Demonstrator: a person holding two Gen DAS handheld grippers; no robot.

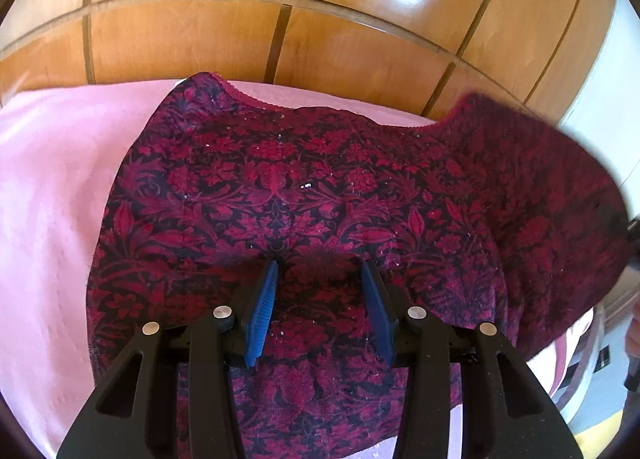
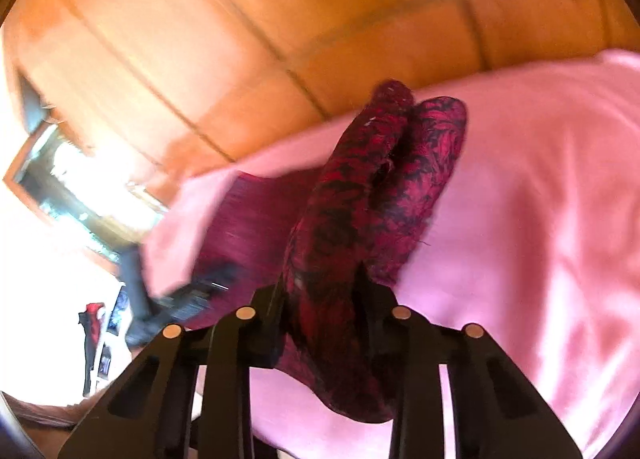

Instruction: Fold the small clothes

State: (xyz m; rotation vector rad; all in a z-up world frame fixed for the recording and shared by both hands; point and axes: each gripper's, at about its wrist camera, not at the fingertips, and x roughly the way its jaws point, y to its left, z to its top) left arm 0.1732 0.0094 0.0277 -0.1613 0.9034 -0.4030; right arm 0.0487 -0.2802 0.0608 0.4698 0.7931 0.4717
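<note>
A small red and black floral garment lies on a pink bedspread. My left gripper stands on its near middle, open, with both blue pads touching the cloth and a low ridge of fabric between them. The garment's right side is lifted off the bed and blurred. In the right wrist view, my right gripper is shut on a bunched fold of the garment, which stands up from its jaws above the bedspread.
Glossy wooden panels rise right behind the bed's far edge. The bed's right edge drops to the floor. A bright window is at the left of the right wrist view, with a dark blurred shape beside the garment.
</note>
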